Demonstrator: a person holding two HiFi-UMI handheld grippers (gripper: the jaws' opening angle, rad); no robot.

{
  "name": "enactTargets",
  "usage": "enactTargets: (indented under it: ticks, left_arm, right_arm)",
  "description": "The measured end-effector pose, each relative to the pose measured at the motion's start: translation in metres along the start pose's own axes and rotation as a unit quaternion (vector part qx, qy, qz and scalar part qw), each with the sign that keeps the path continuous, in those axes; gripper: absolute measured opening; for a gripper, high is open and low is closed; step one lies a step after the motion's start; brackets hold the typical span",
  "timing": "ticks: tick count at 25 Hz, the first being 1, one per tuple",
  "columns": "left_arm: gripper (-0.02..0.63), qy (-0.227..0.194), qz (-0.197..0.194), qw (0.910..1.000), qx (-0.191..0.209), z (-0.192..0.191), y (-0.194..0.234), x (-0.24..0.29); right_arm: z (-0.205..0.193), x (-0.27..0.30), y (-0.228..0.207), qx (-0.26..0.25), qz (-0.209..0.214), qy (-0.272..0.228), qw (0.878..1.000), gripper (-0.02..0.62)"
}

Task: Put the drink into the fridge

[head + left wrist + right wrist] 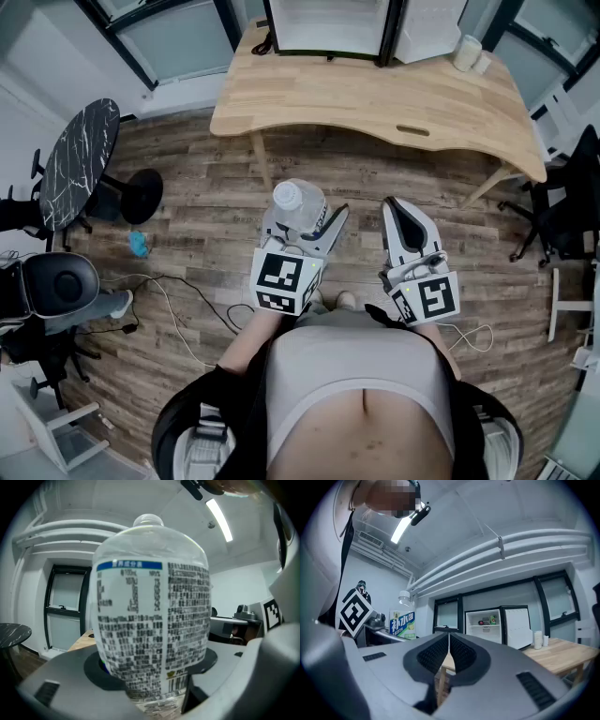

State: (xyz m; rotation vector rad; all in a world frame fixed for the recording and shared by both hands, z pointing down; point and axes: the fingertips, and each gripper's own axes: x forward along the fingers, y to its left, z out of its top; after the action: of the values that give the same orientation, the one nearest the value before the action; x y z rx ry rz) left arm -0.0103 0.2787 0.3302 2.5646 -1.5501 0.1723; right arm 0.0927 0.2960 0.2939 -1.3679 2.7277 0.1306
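The drink is a clear plastic bottle point(298, 201) with a white cap and a printed label. It stands upright between the jaws of my left gripper point(305, 221), which is shut on it just in front of my body. In the left gripper view the bottle point(151, 616) fills the middle and the left gripper point(152, 670) clamps its lower part. My right gripper point(396, 208) hangs beside it, shut and holding nothing; in its own view the right gripper point(449, 652) has its pads pressed together. The small fridge point(326, 26) stands open on the far edge of the wooden desk point(375, 103).
The fridge point(483, 625) has its white door point(516, 626) swung to the right and a few items on a shelf. White cups point(467, 52) stand on the desk's right end. A black round table point(80, 161) and an office chair point(56, 283) stand at left, with cables point(178, 314) on the floor.
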Motion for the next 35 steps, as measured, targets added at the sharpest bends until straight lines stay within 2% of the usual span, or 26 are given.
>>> enactTargets:
  ticks: [18, 23, 35]
  left_arm:
    - [0.345, 0.002, 0.002, 1.0000, 0.001, -0.002, -0.002, -0.001]
    - [0.345, -0.003, 0.002, 1.0000, 0.002, -0.002, 0.004, -0.005]
    - [0.345, 0.002, -0.019, 0.9997, 0.012, -0.010, 0.023, -0.012]
  right_arm:
    - [-0.001, 0.005, 0.008, 0.005, 0.023, 0.001, 1.000, 0.037]
    - [0.003, 0.008, 0.013, -0.006, 0.015, -0.013, 1.000, 0.035]
    - [-0.010, 0.022, 0.035, 0.011, -0.003, -0.016, 1.000, 0.037]
